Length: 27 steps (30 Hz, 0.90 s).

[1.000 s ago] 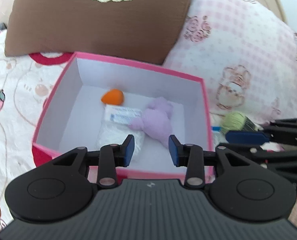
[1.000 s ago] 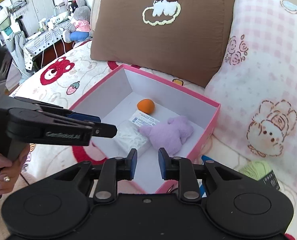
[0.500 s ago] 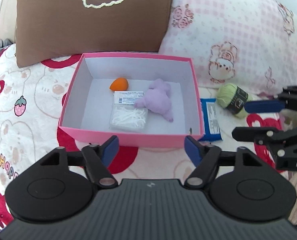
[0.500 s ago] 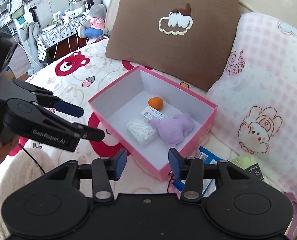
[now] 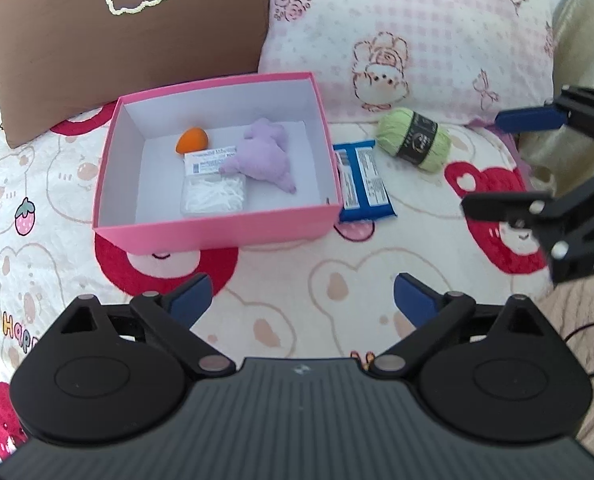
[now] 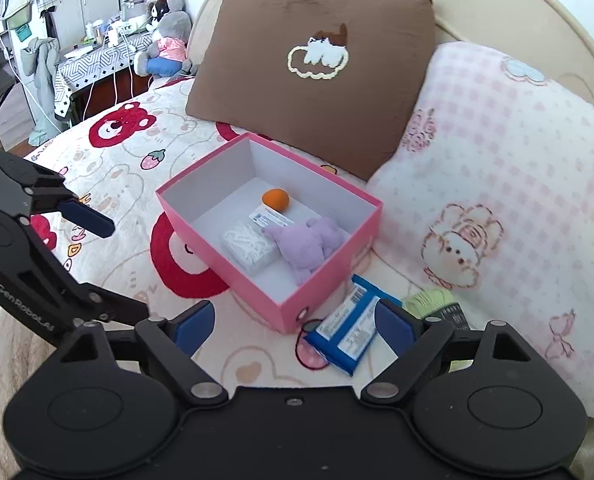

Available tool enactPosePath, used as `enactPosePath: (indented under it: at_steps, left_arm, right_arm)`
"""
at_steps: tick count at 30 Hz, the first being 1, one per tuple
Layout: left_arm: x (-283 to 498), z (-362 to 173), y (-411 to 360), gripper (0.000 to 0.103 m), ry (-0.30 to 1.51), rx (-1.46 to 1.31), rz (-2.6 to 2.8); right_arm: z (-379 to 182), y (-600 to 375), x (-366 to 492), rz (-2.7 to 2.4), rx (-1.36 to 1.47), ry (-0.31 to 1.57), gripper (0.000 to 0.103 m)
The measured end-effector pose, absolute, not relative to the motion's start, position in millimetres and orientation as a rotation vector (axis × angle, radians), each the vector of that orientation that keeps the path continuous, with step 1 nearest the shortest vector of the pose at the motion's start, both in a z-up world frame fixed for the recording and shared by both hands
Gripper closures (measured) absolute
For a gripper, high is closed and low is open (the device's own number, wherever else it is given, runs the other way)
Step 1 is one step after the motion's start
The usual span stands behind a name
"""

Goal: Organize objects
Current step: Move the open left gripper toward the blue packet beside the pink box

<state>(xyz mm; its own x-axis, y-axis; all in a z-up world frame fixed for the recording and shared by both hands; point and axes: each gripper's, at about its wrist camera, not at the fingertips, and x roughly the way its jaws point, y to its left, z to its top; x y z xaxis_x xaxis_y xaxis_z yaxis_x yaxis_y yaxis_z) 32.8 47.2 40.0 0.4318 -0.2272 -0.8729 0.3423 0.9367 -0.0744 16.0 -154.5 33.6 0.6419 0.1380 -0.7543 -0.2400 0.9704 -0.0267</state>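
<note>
Now both are pulling back from the pink box (image 5: 217,232), the left hand-held gripper (image 5: 297,300) and right hand-held gripper (image 6: 293,320) opening empty, leaving the blue packet (image 5: 363,180) and green yarn (image 5: 415,140) lying on the bed outside it, probably next.

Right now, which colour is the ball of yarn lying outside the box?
Light green, with a black paper band around the ball of yarn; the left wrist view shows it best.
</note>
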Motion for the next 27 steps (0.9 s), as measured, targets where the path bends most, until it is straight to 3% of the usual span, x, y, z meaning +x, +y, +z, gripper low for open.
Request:
enactPosePath:
  at_steps: [13,27]
  left_arm:
    - [8.5,35.5,8.8,0.002,1.088,0.145,-0.402]
    - [30.9,-4.2,-41.0,0.002,1.173,0.120,-0.440]
  right_arm:
    - [30.9,-174.9,-31.1,0.205,-0.183,0.849,0.013]
    - [6.8,-214.8,-48.5,0.227,-0.153,0.795,0.013]
